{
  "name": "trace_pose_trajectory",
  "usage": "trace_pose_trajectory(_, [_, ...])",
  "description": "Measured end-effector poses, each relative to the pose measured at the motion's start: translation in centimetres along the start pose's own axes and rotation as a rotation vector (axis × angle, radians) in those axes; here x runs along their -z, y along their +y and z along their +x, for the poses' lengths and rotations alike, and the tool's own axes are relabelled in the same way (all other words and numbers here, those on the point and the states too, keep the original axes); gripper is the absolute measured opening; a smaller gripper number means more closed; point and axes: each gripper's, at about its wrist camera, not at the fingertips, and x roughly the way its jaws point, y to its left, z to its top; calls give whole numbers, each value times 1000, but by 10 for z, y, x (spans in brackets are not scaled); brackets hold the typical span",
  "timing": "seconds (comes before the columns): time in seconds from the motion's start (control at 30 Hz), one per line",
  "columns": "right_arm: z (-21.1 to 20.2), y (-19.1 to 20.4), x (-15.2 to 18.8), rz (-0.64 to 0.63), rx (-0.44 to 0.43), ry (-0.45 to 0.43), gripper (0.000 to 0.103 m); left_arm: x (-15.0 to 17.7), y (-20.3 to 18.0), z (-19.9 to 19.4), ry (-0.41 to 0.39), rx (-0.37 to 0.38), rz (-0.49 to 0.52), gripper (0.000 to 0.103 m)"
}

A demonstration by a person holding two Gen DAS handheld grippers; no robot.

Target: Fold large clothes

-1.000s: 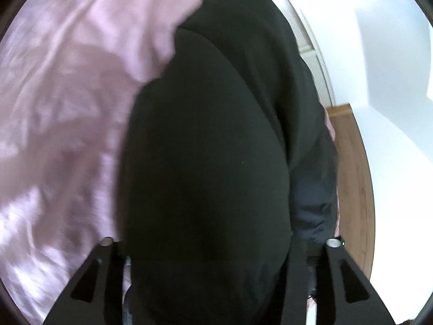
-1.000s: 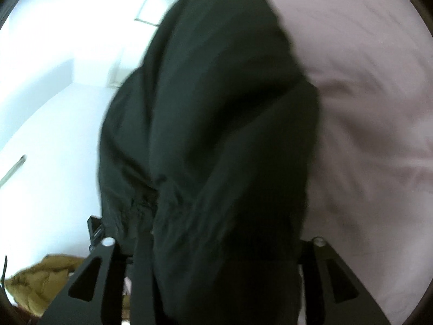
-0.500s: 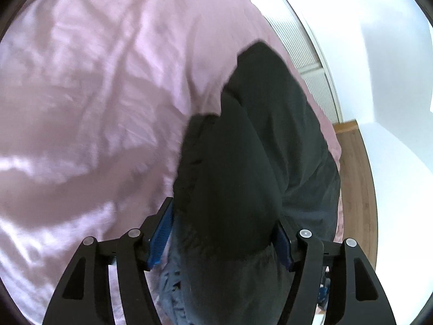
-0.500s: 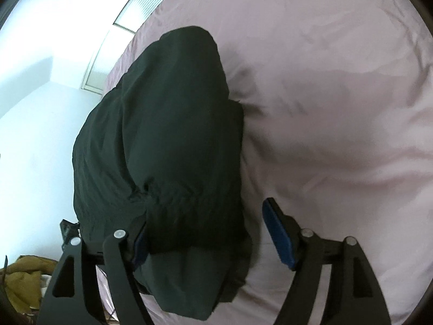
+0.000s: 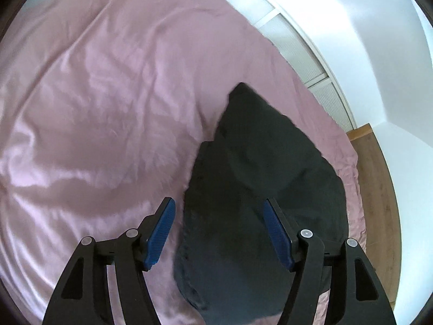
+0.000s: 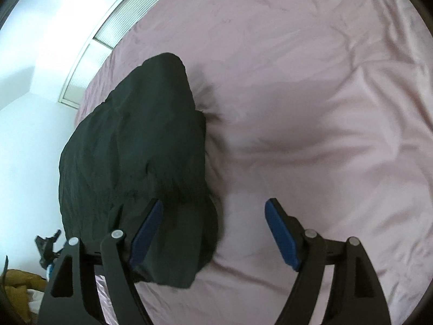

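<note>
Lay in a dark, bunched heap on the pink bed sheet (image 5: 102, 113), near the bed edge that borders the white wall and ribbed panel (image 5: 303, 54): the black garment (image 5: 259, 189). Stretched lengthwise away from both cameras, broad and bulky at the near end, narrowing to a blunt tip at the far end that pointed toward the head of the frame. Leaned slightly leftward in the left wrist view, slightly rightward at the tip in the right wrist view (image 6: 140, 157). Left gripper (image 5: 219, 234) hung above the near end with blue-padded fingers (image 5: 159, 233) spread apart, having just been opening, cloth showing between them but no pad pressed on it. Right gripper (image 6: 213, 233) likewise wide, having just been opening, left pad over the garment's near edge, right pad (image 6: 281, 235) over bare sheet, nothing clamped. Wooden floor (image 5: 376, 189) beyond the bed's edge; mustard-coloured fabric (image 6: 16, 284) low in the corner, off the bed.
</note>
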Motion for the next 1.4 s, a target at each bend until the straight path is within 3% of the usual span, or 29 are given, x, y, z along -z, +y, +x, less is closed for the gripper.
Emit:
trace_pose_trajectory(0.07, [-11, 4, 4, -19, -8, -14, 78, 12, -13, -16, -31, -14, 21, 77])
trace_pose_trajectory(0.23, [-24, 2, 15, -95, -6, -54, 78, 60, -53, -50, -98, -75, 102, 82])
trace_pose_trajectory(0.4, [-34, 17, 33, -200, 81, -53, 78, 116, -83, -77, -158, -87, 157, 88])
trace_pose_trajectory(0.53, [-40, 31, 50, -331, 152, -65, 78, 145, -89, -78, -175, -127, 230, 93])
trace_pose_trajectory(0.6, [-39, 32, 58, -356, 173, -84, 84, 152, -85, -75, -176, -134, 250, 96])
trace_pose_trajectory(0.8, [-26, 34, 99, -405, 176, -181, 91, 169, -78, -52, -179, -170, 325, 101])
trace_pose_trajectory(1.03, [-25, 39, 152, -462, 179, -297, 102, 203, -98, -19, -151, -237, 515, 102])
trace_pose_trajectory(1.23, [-57, 47, 194, -527, 192, -419, 103, 253, -126, -29, -254, -302, 661, 102])
trace_pose_trajectory(1.4, [-104, 47, 233, -512, 189, -522, 103, 303, -139, -72, -359, -330, 681, 102])
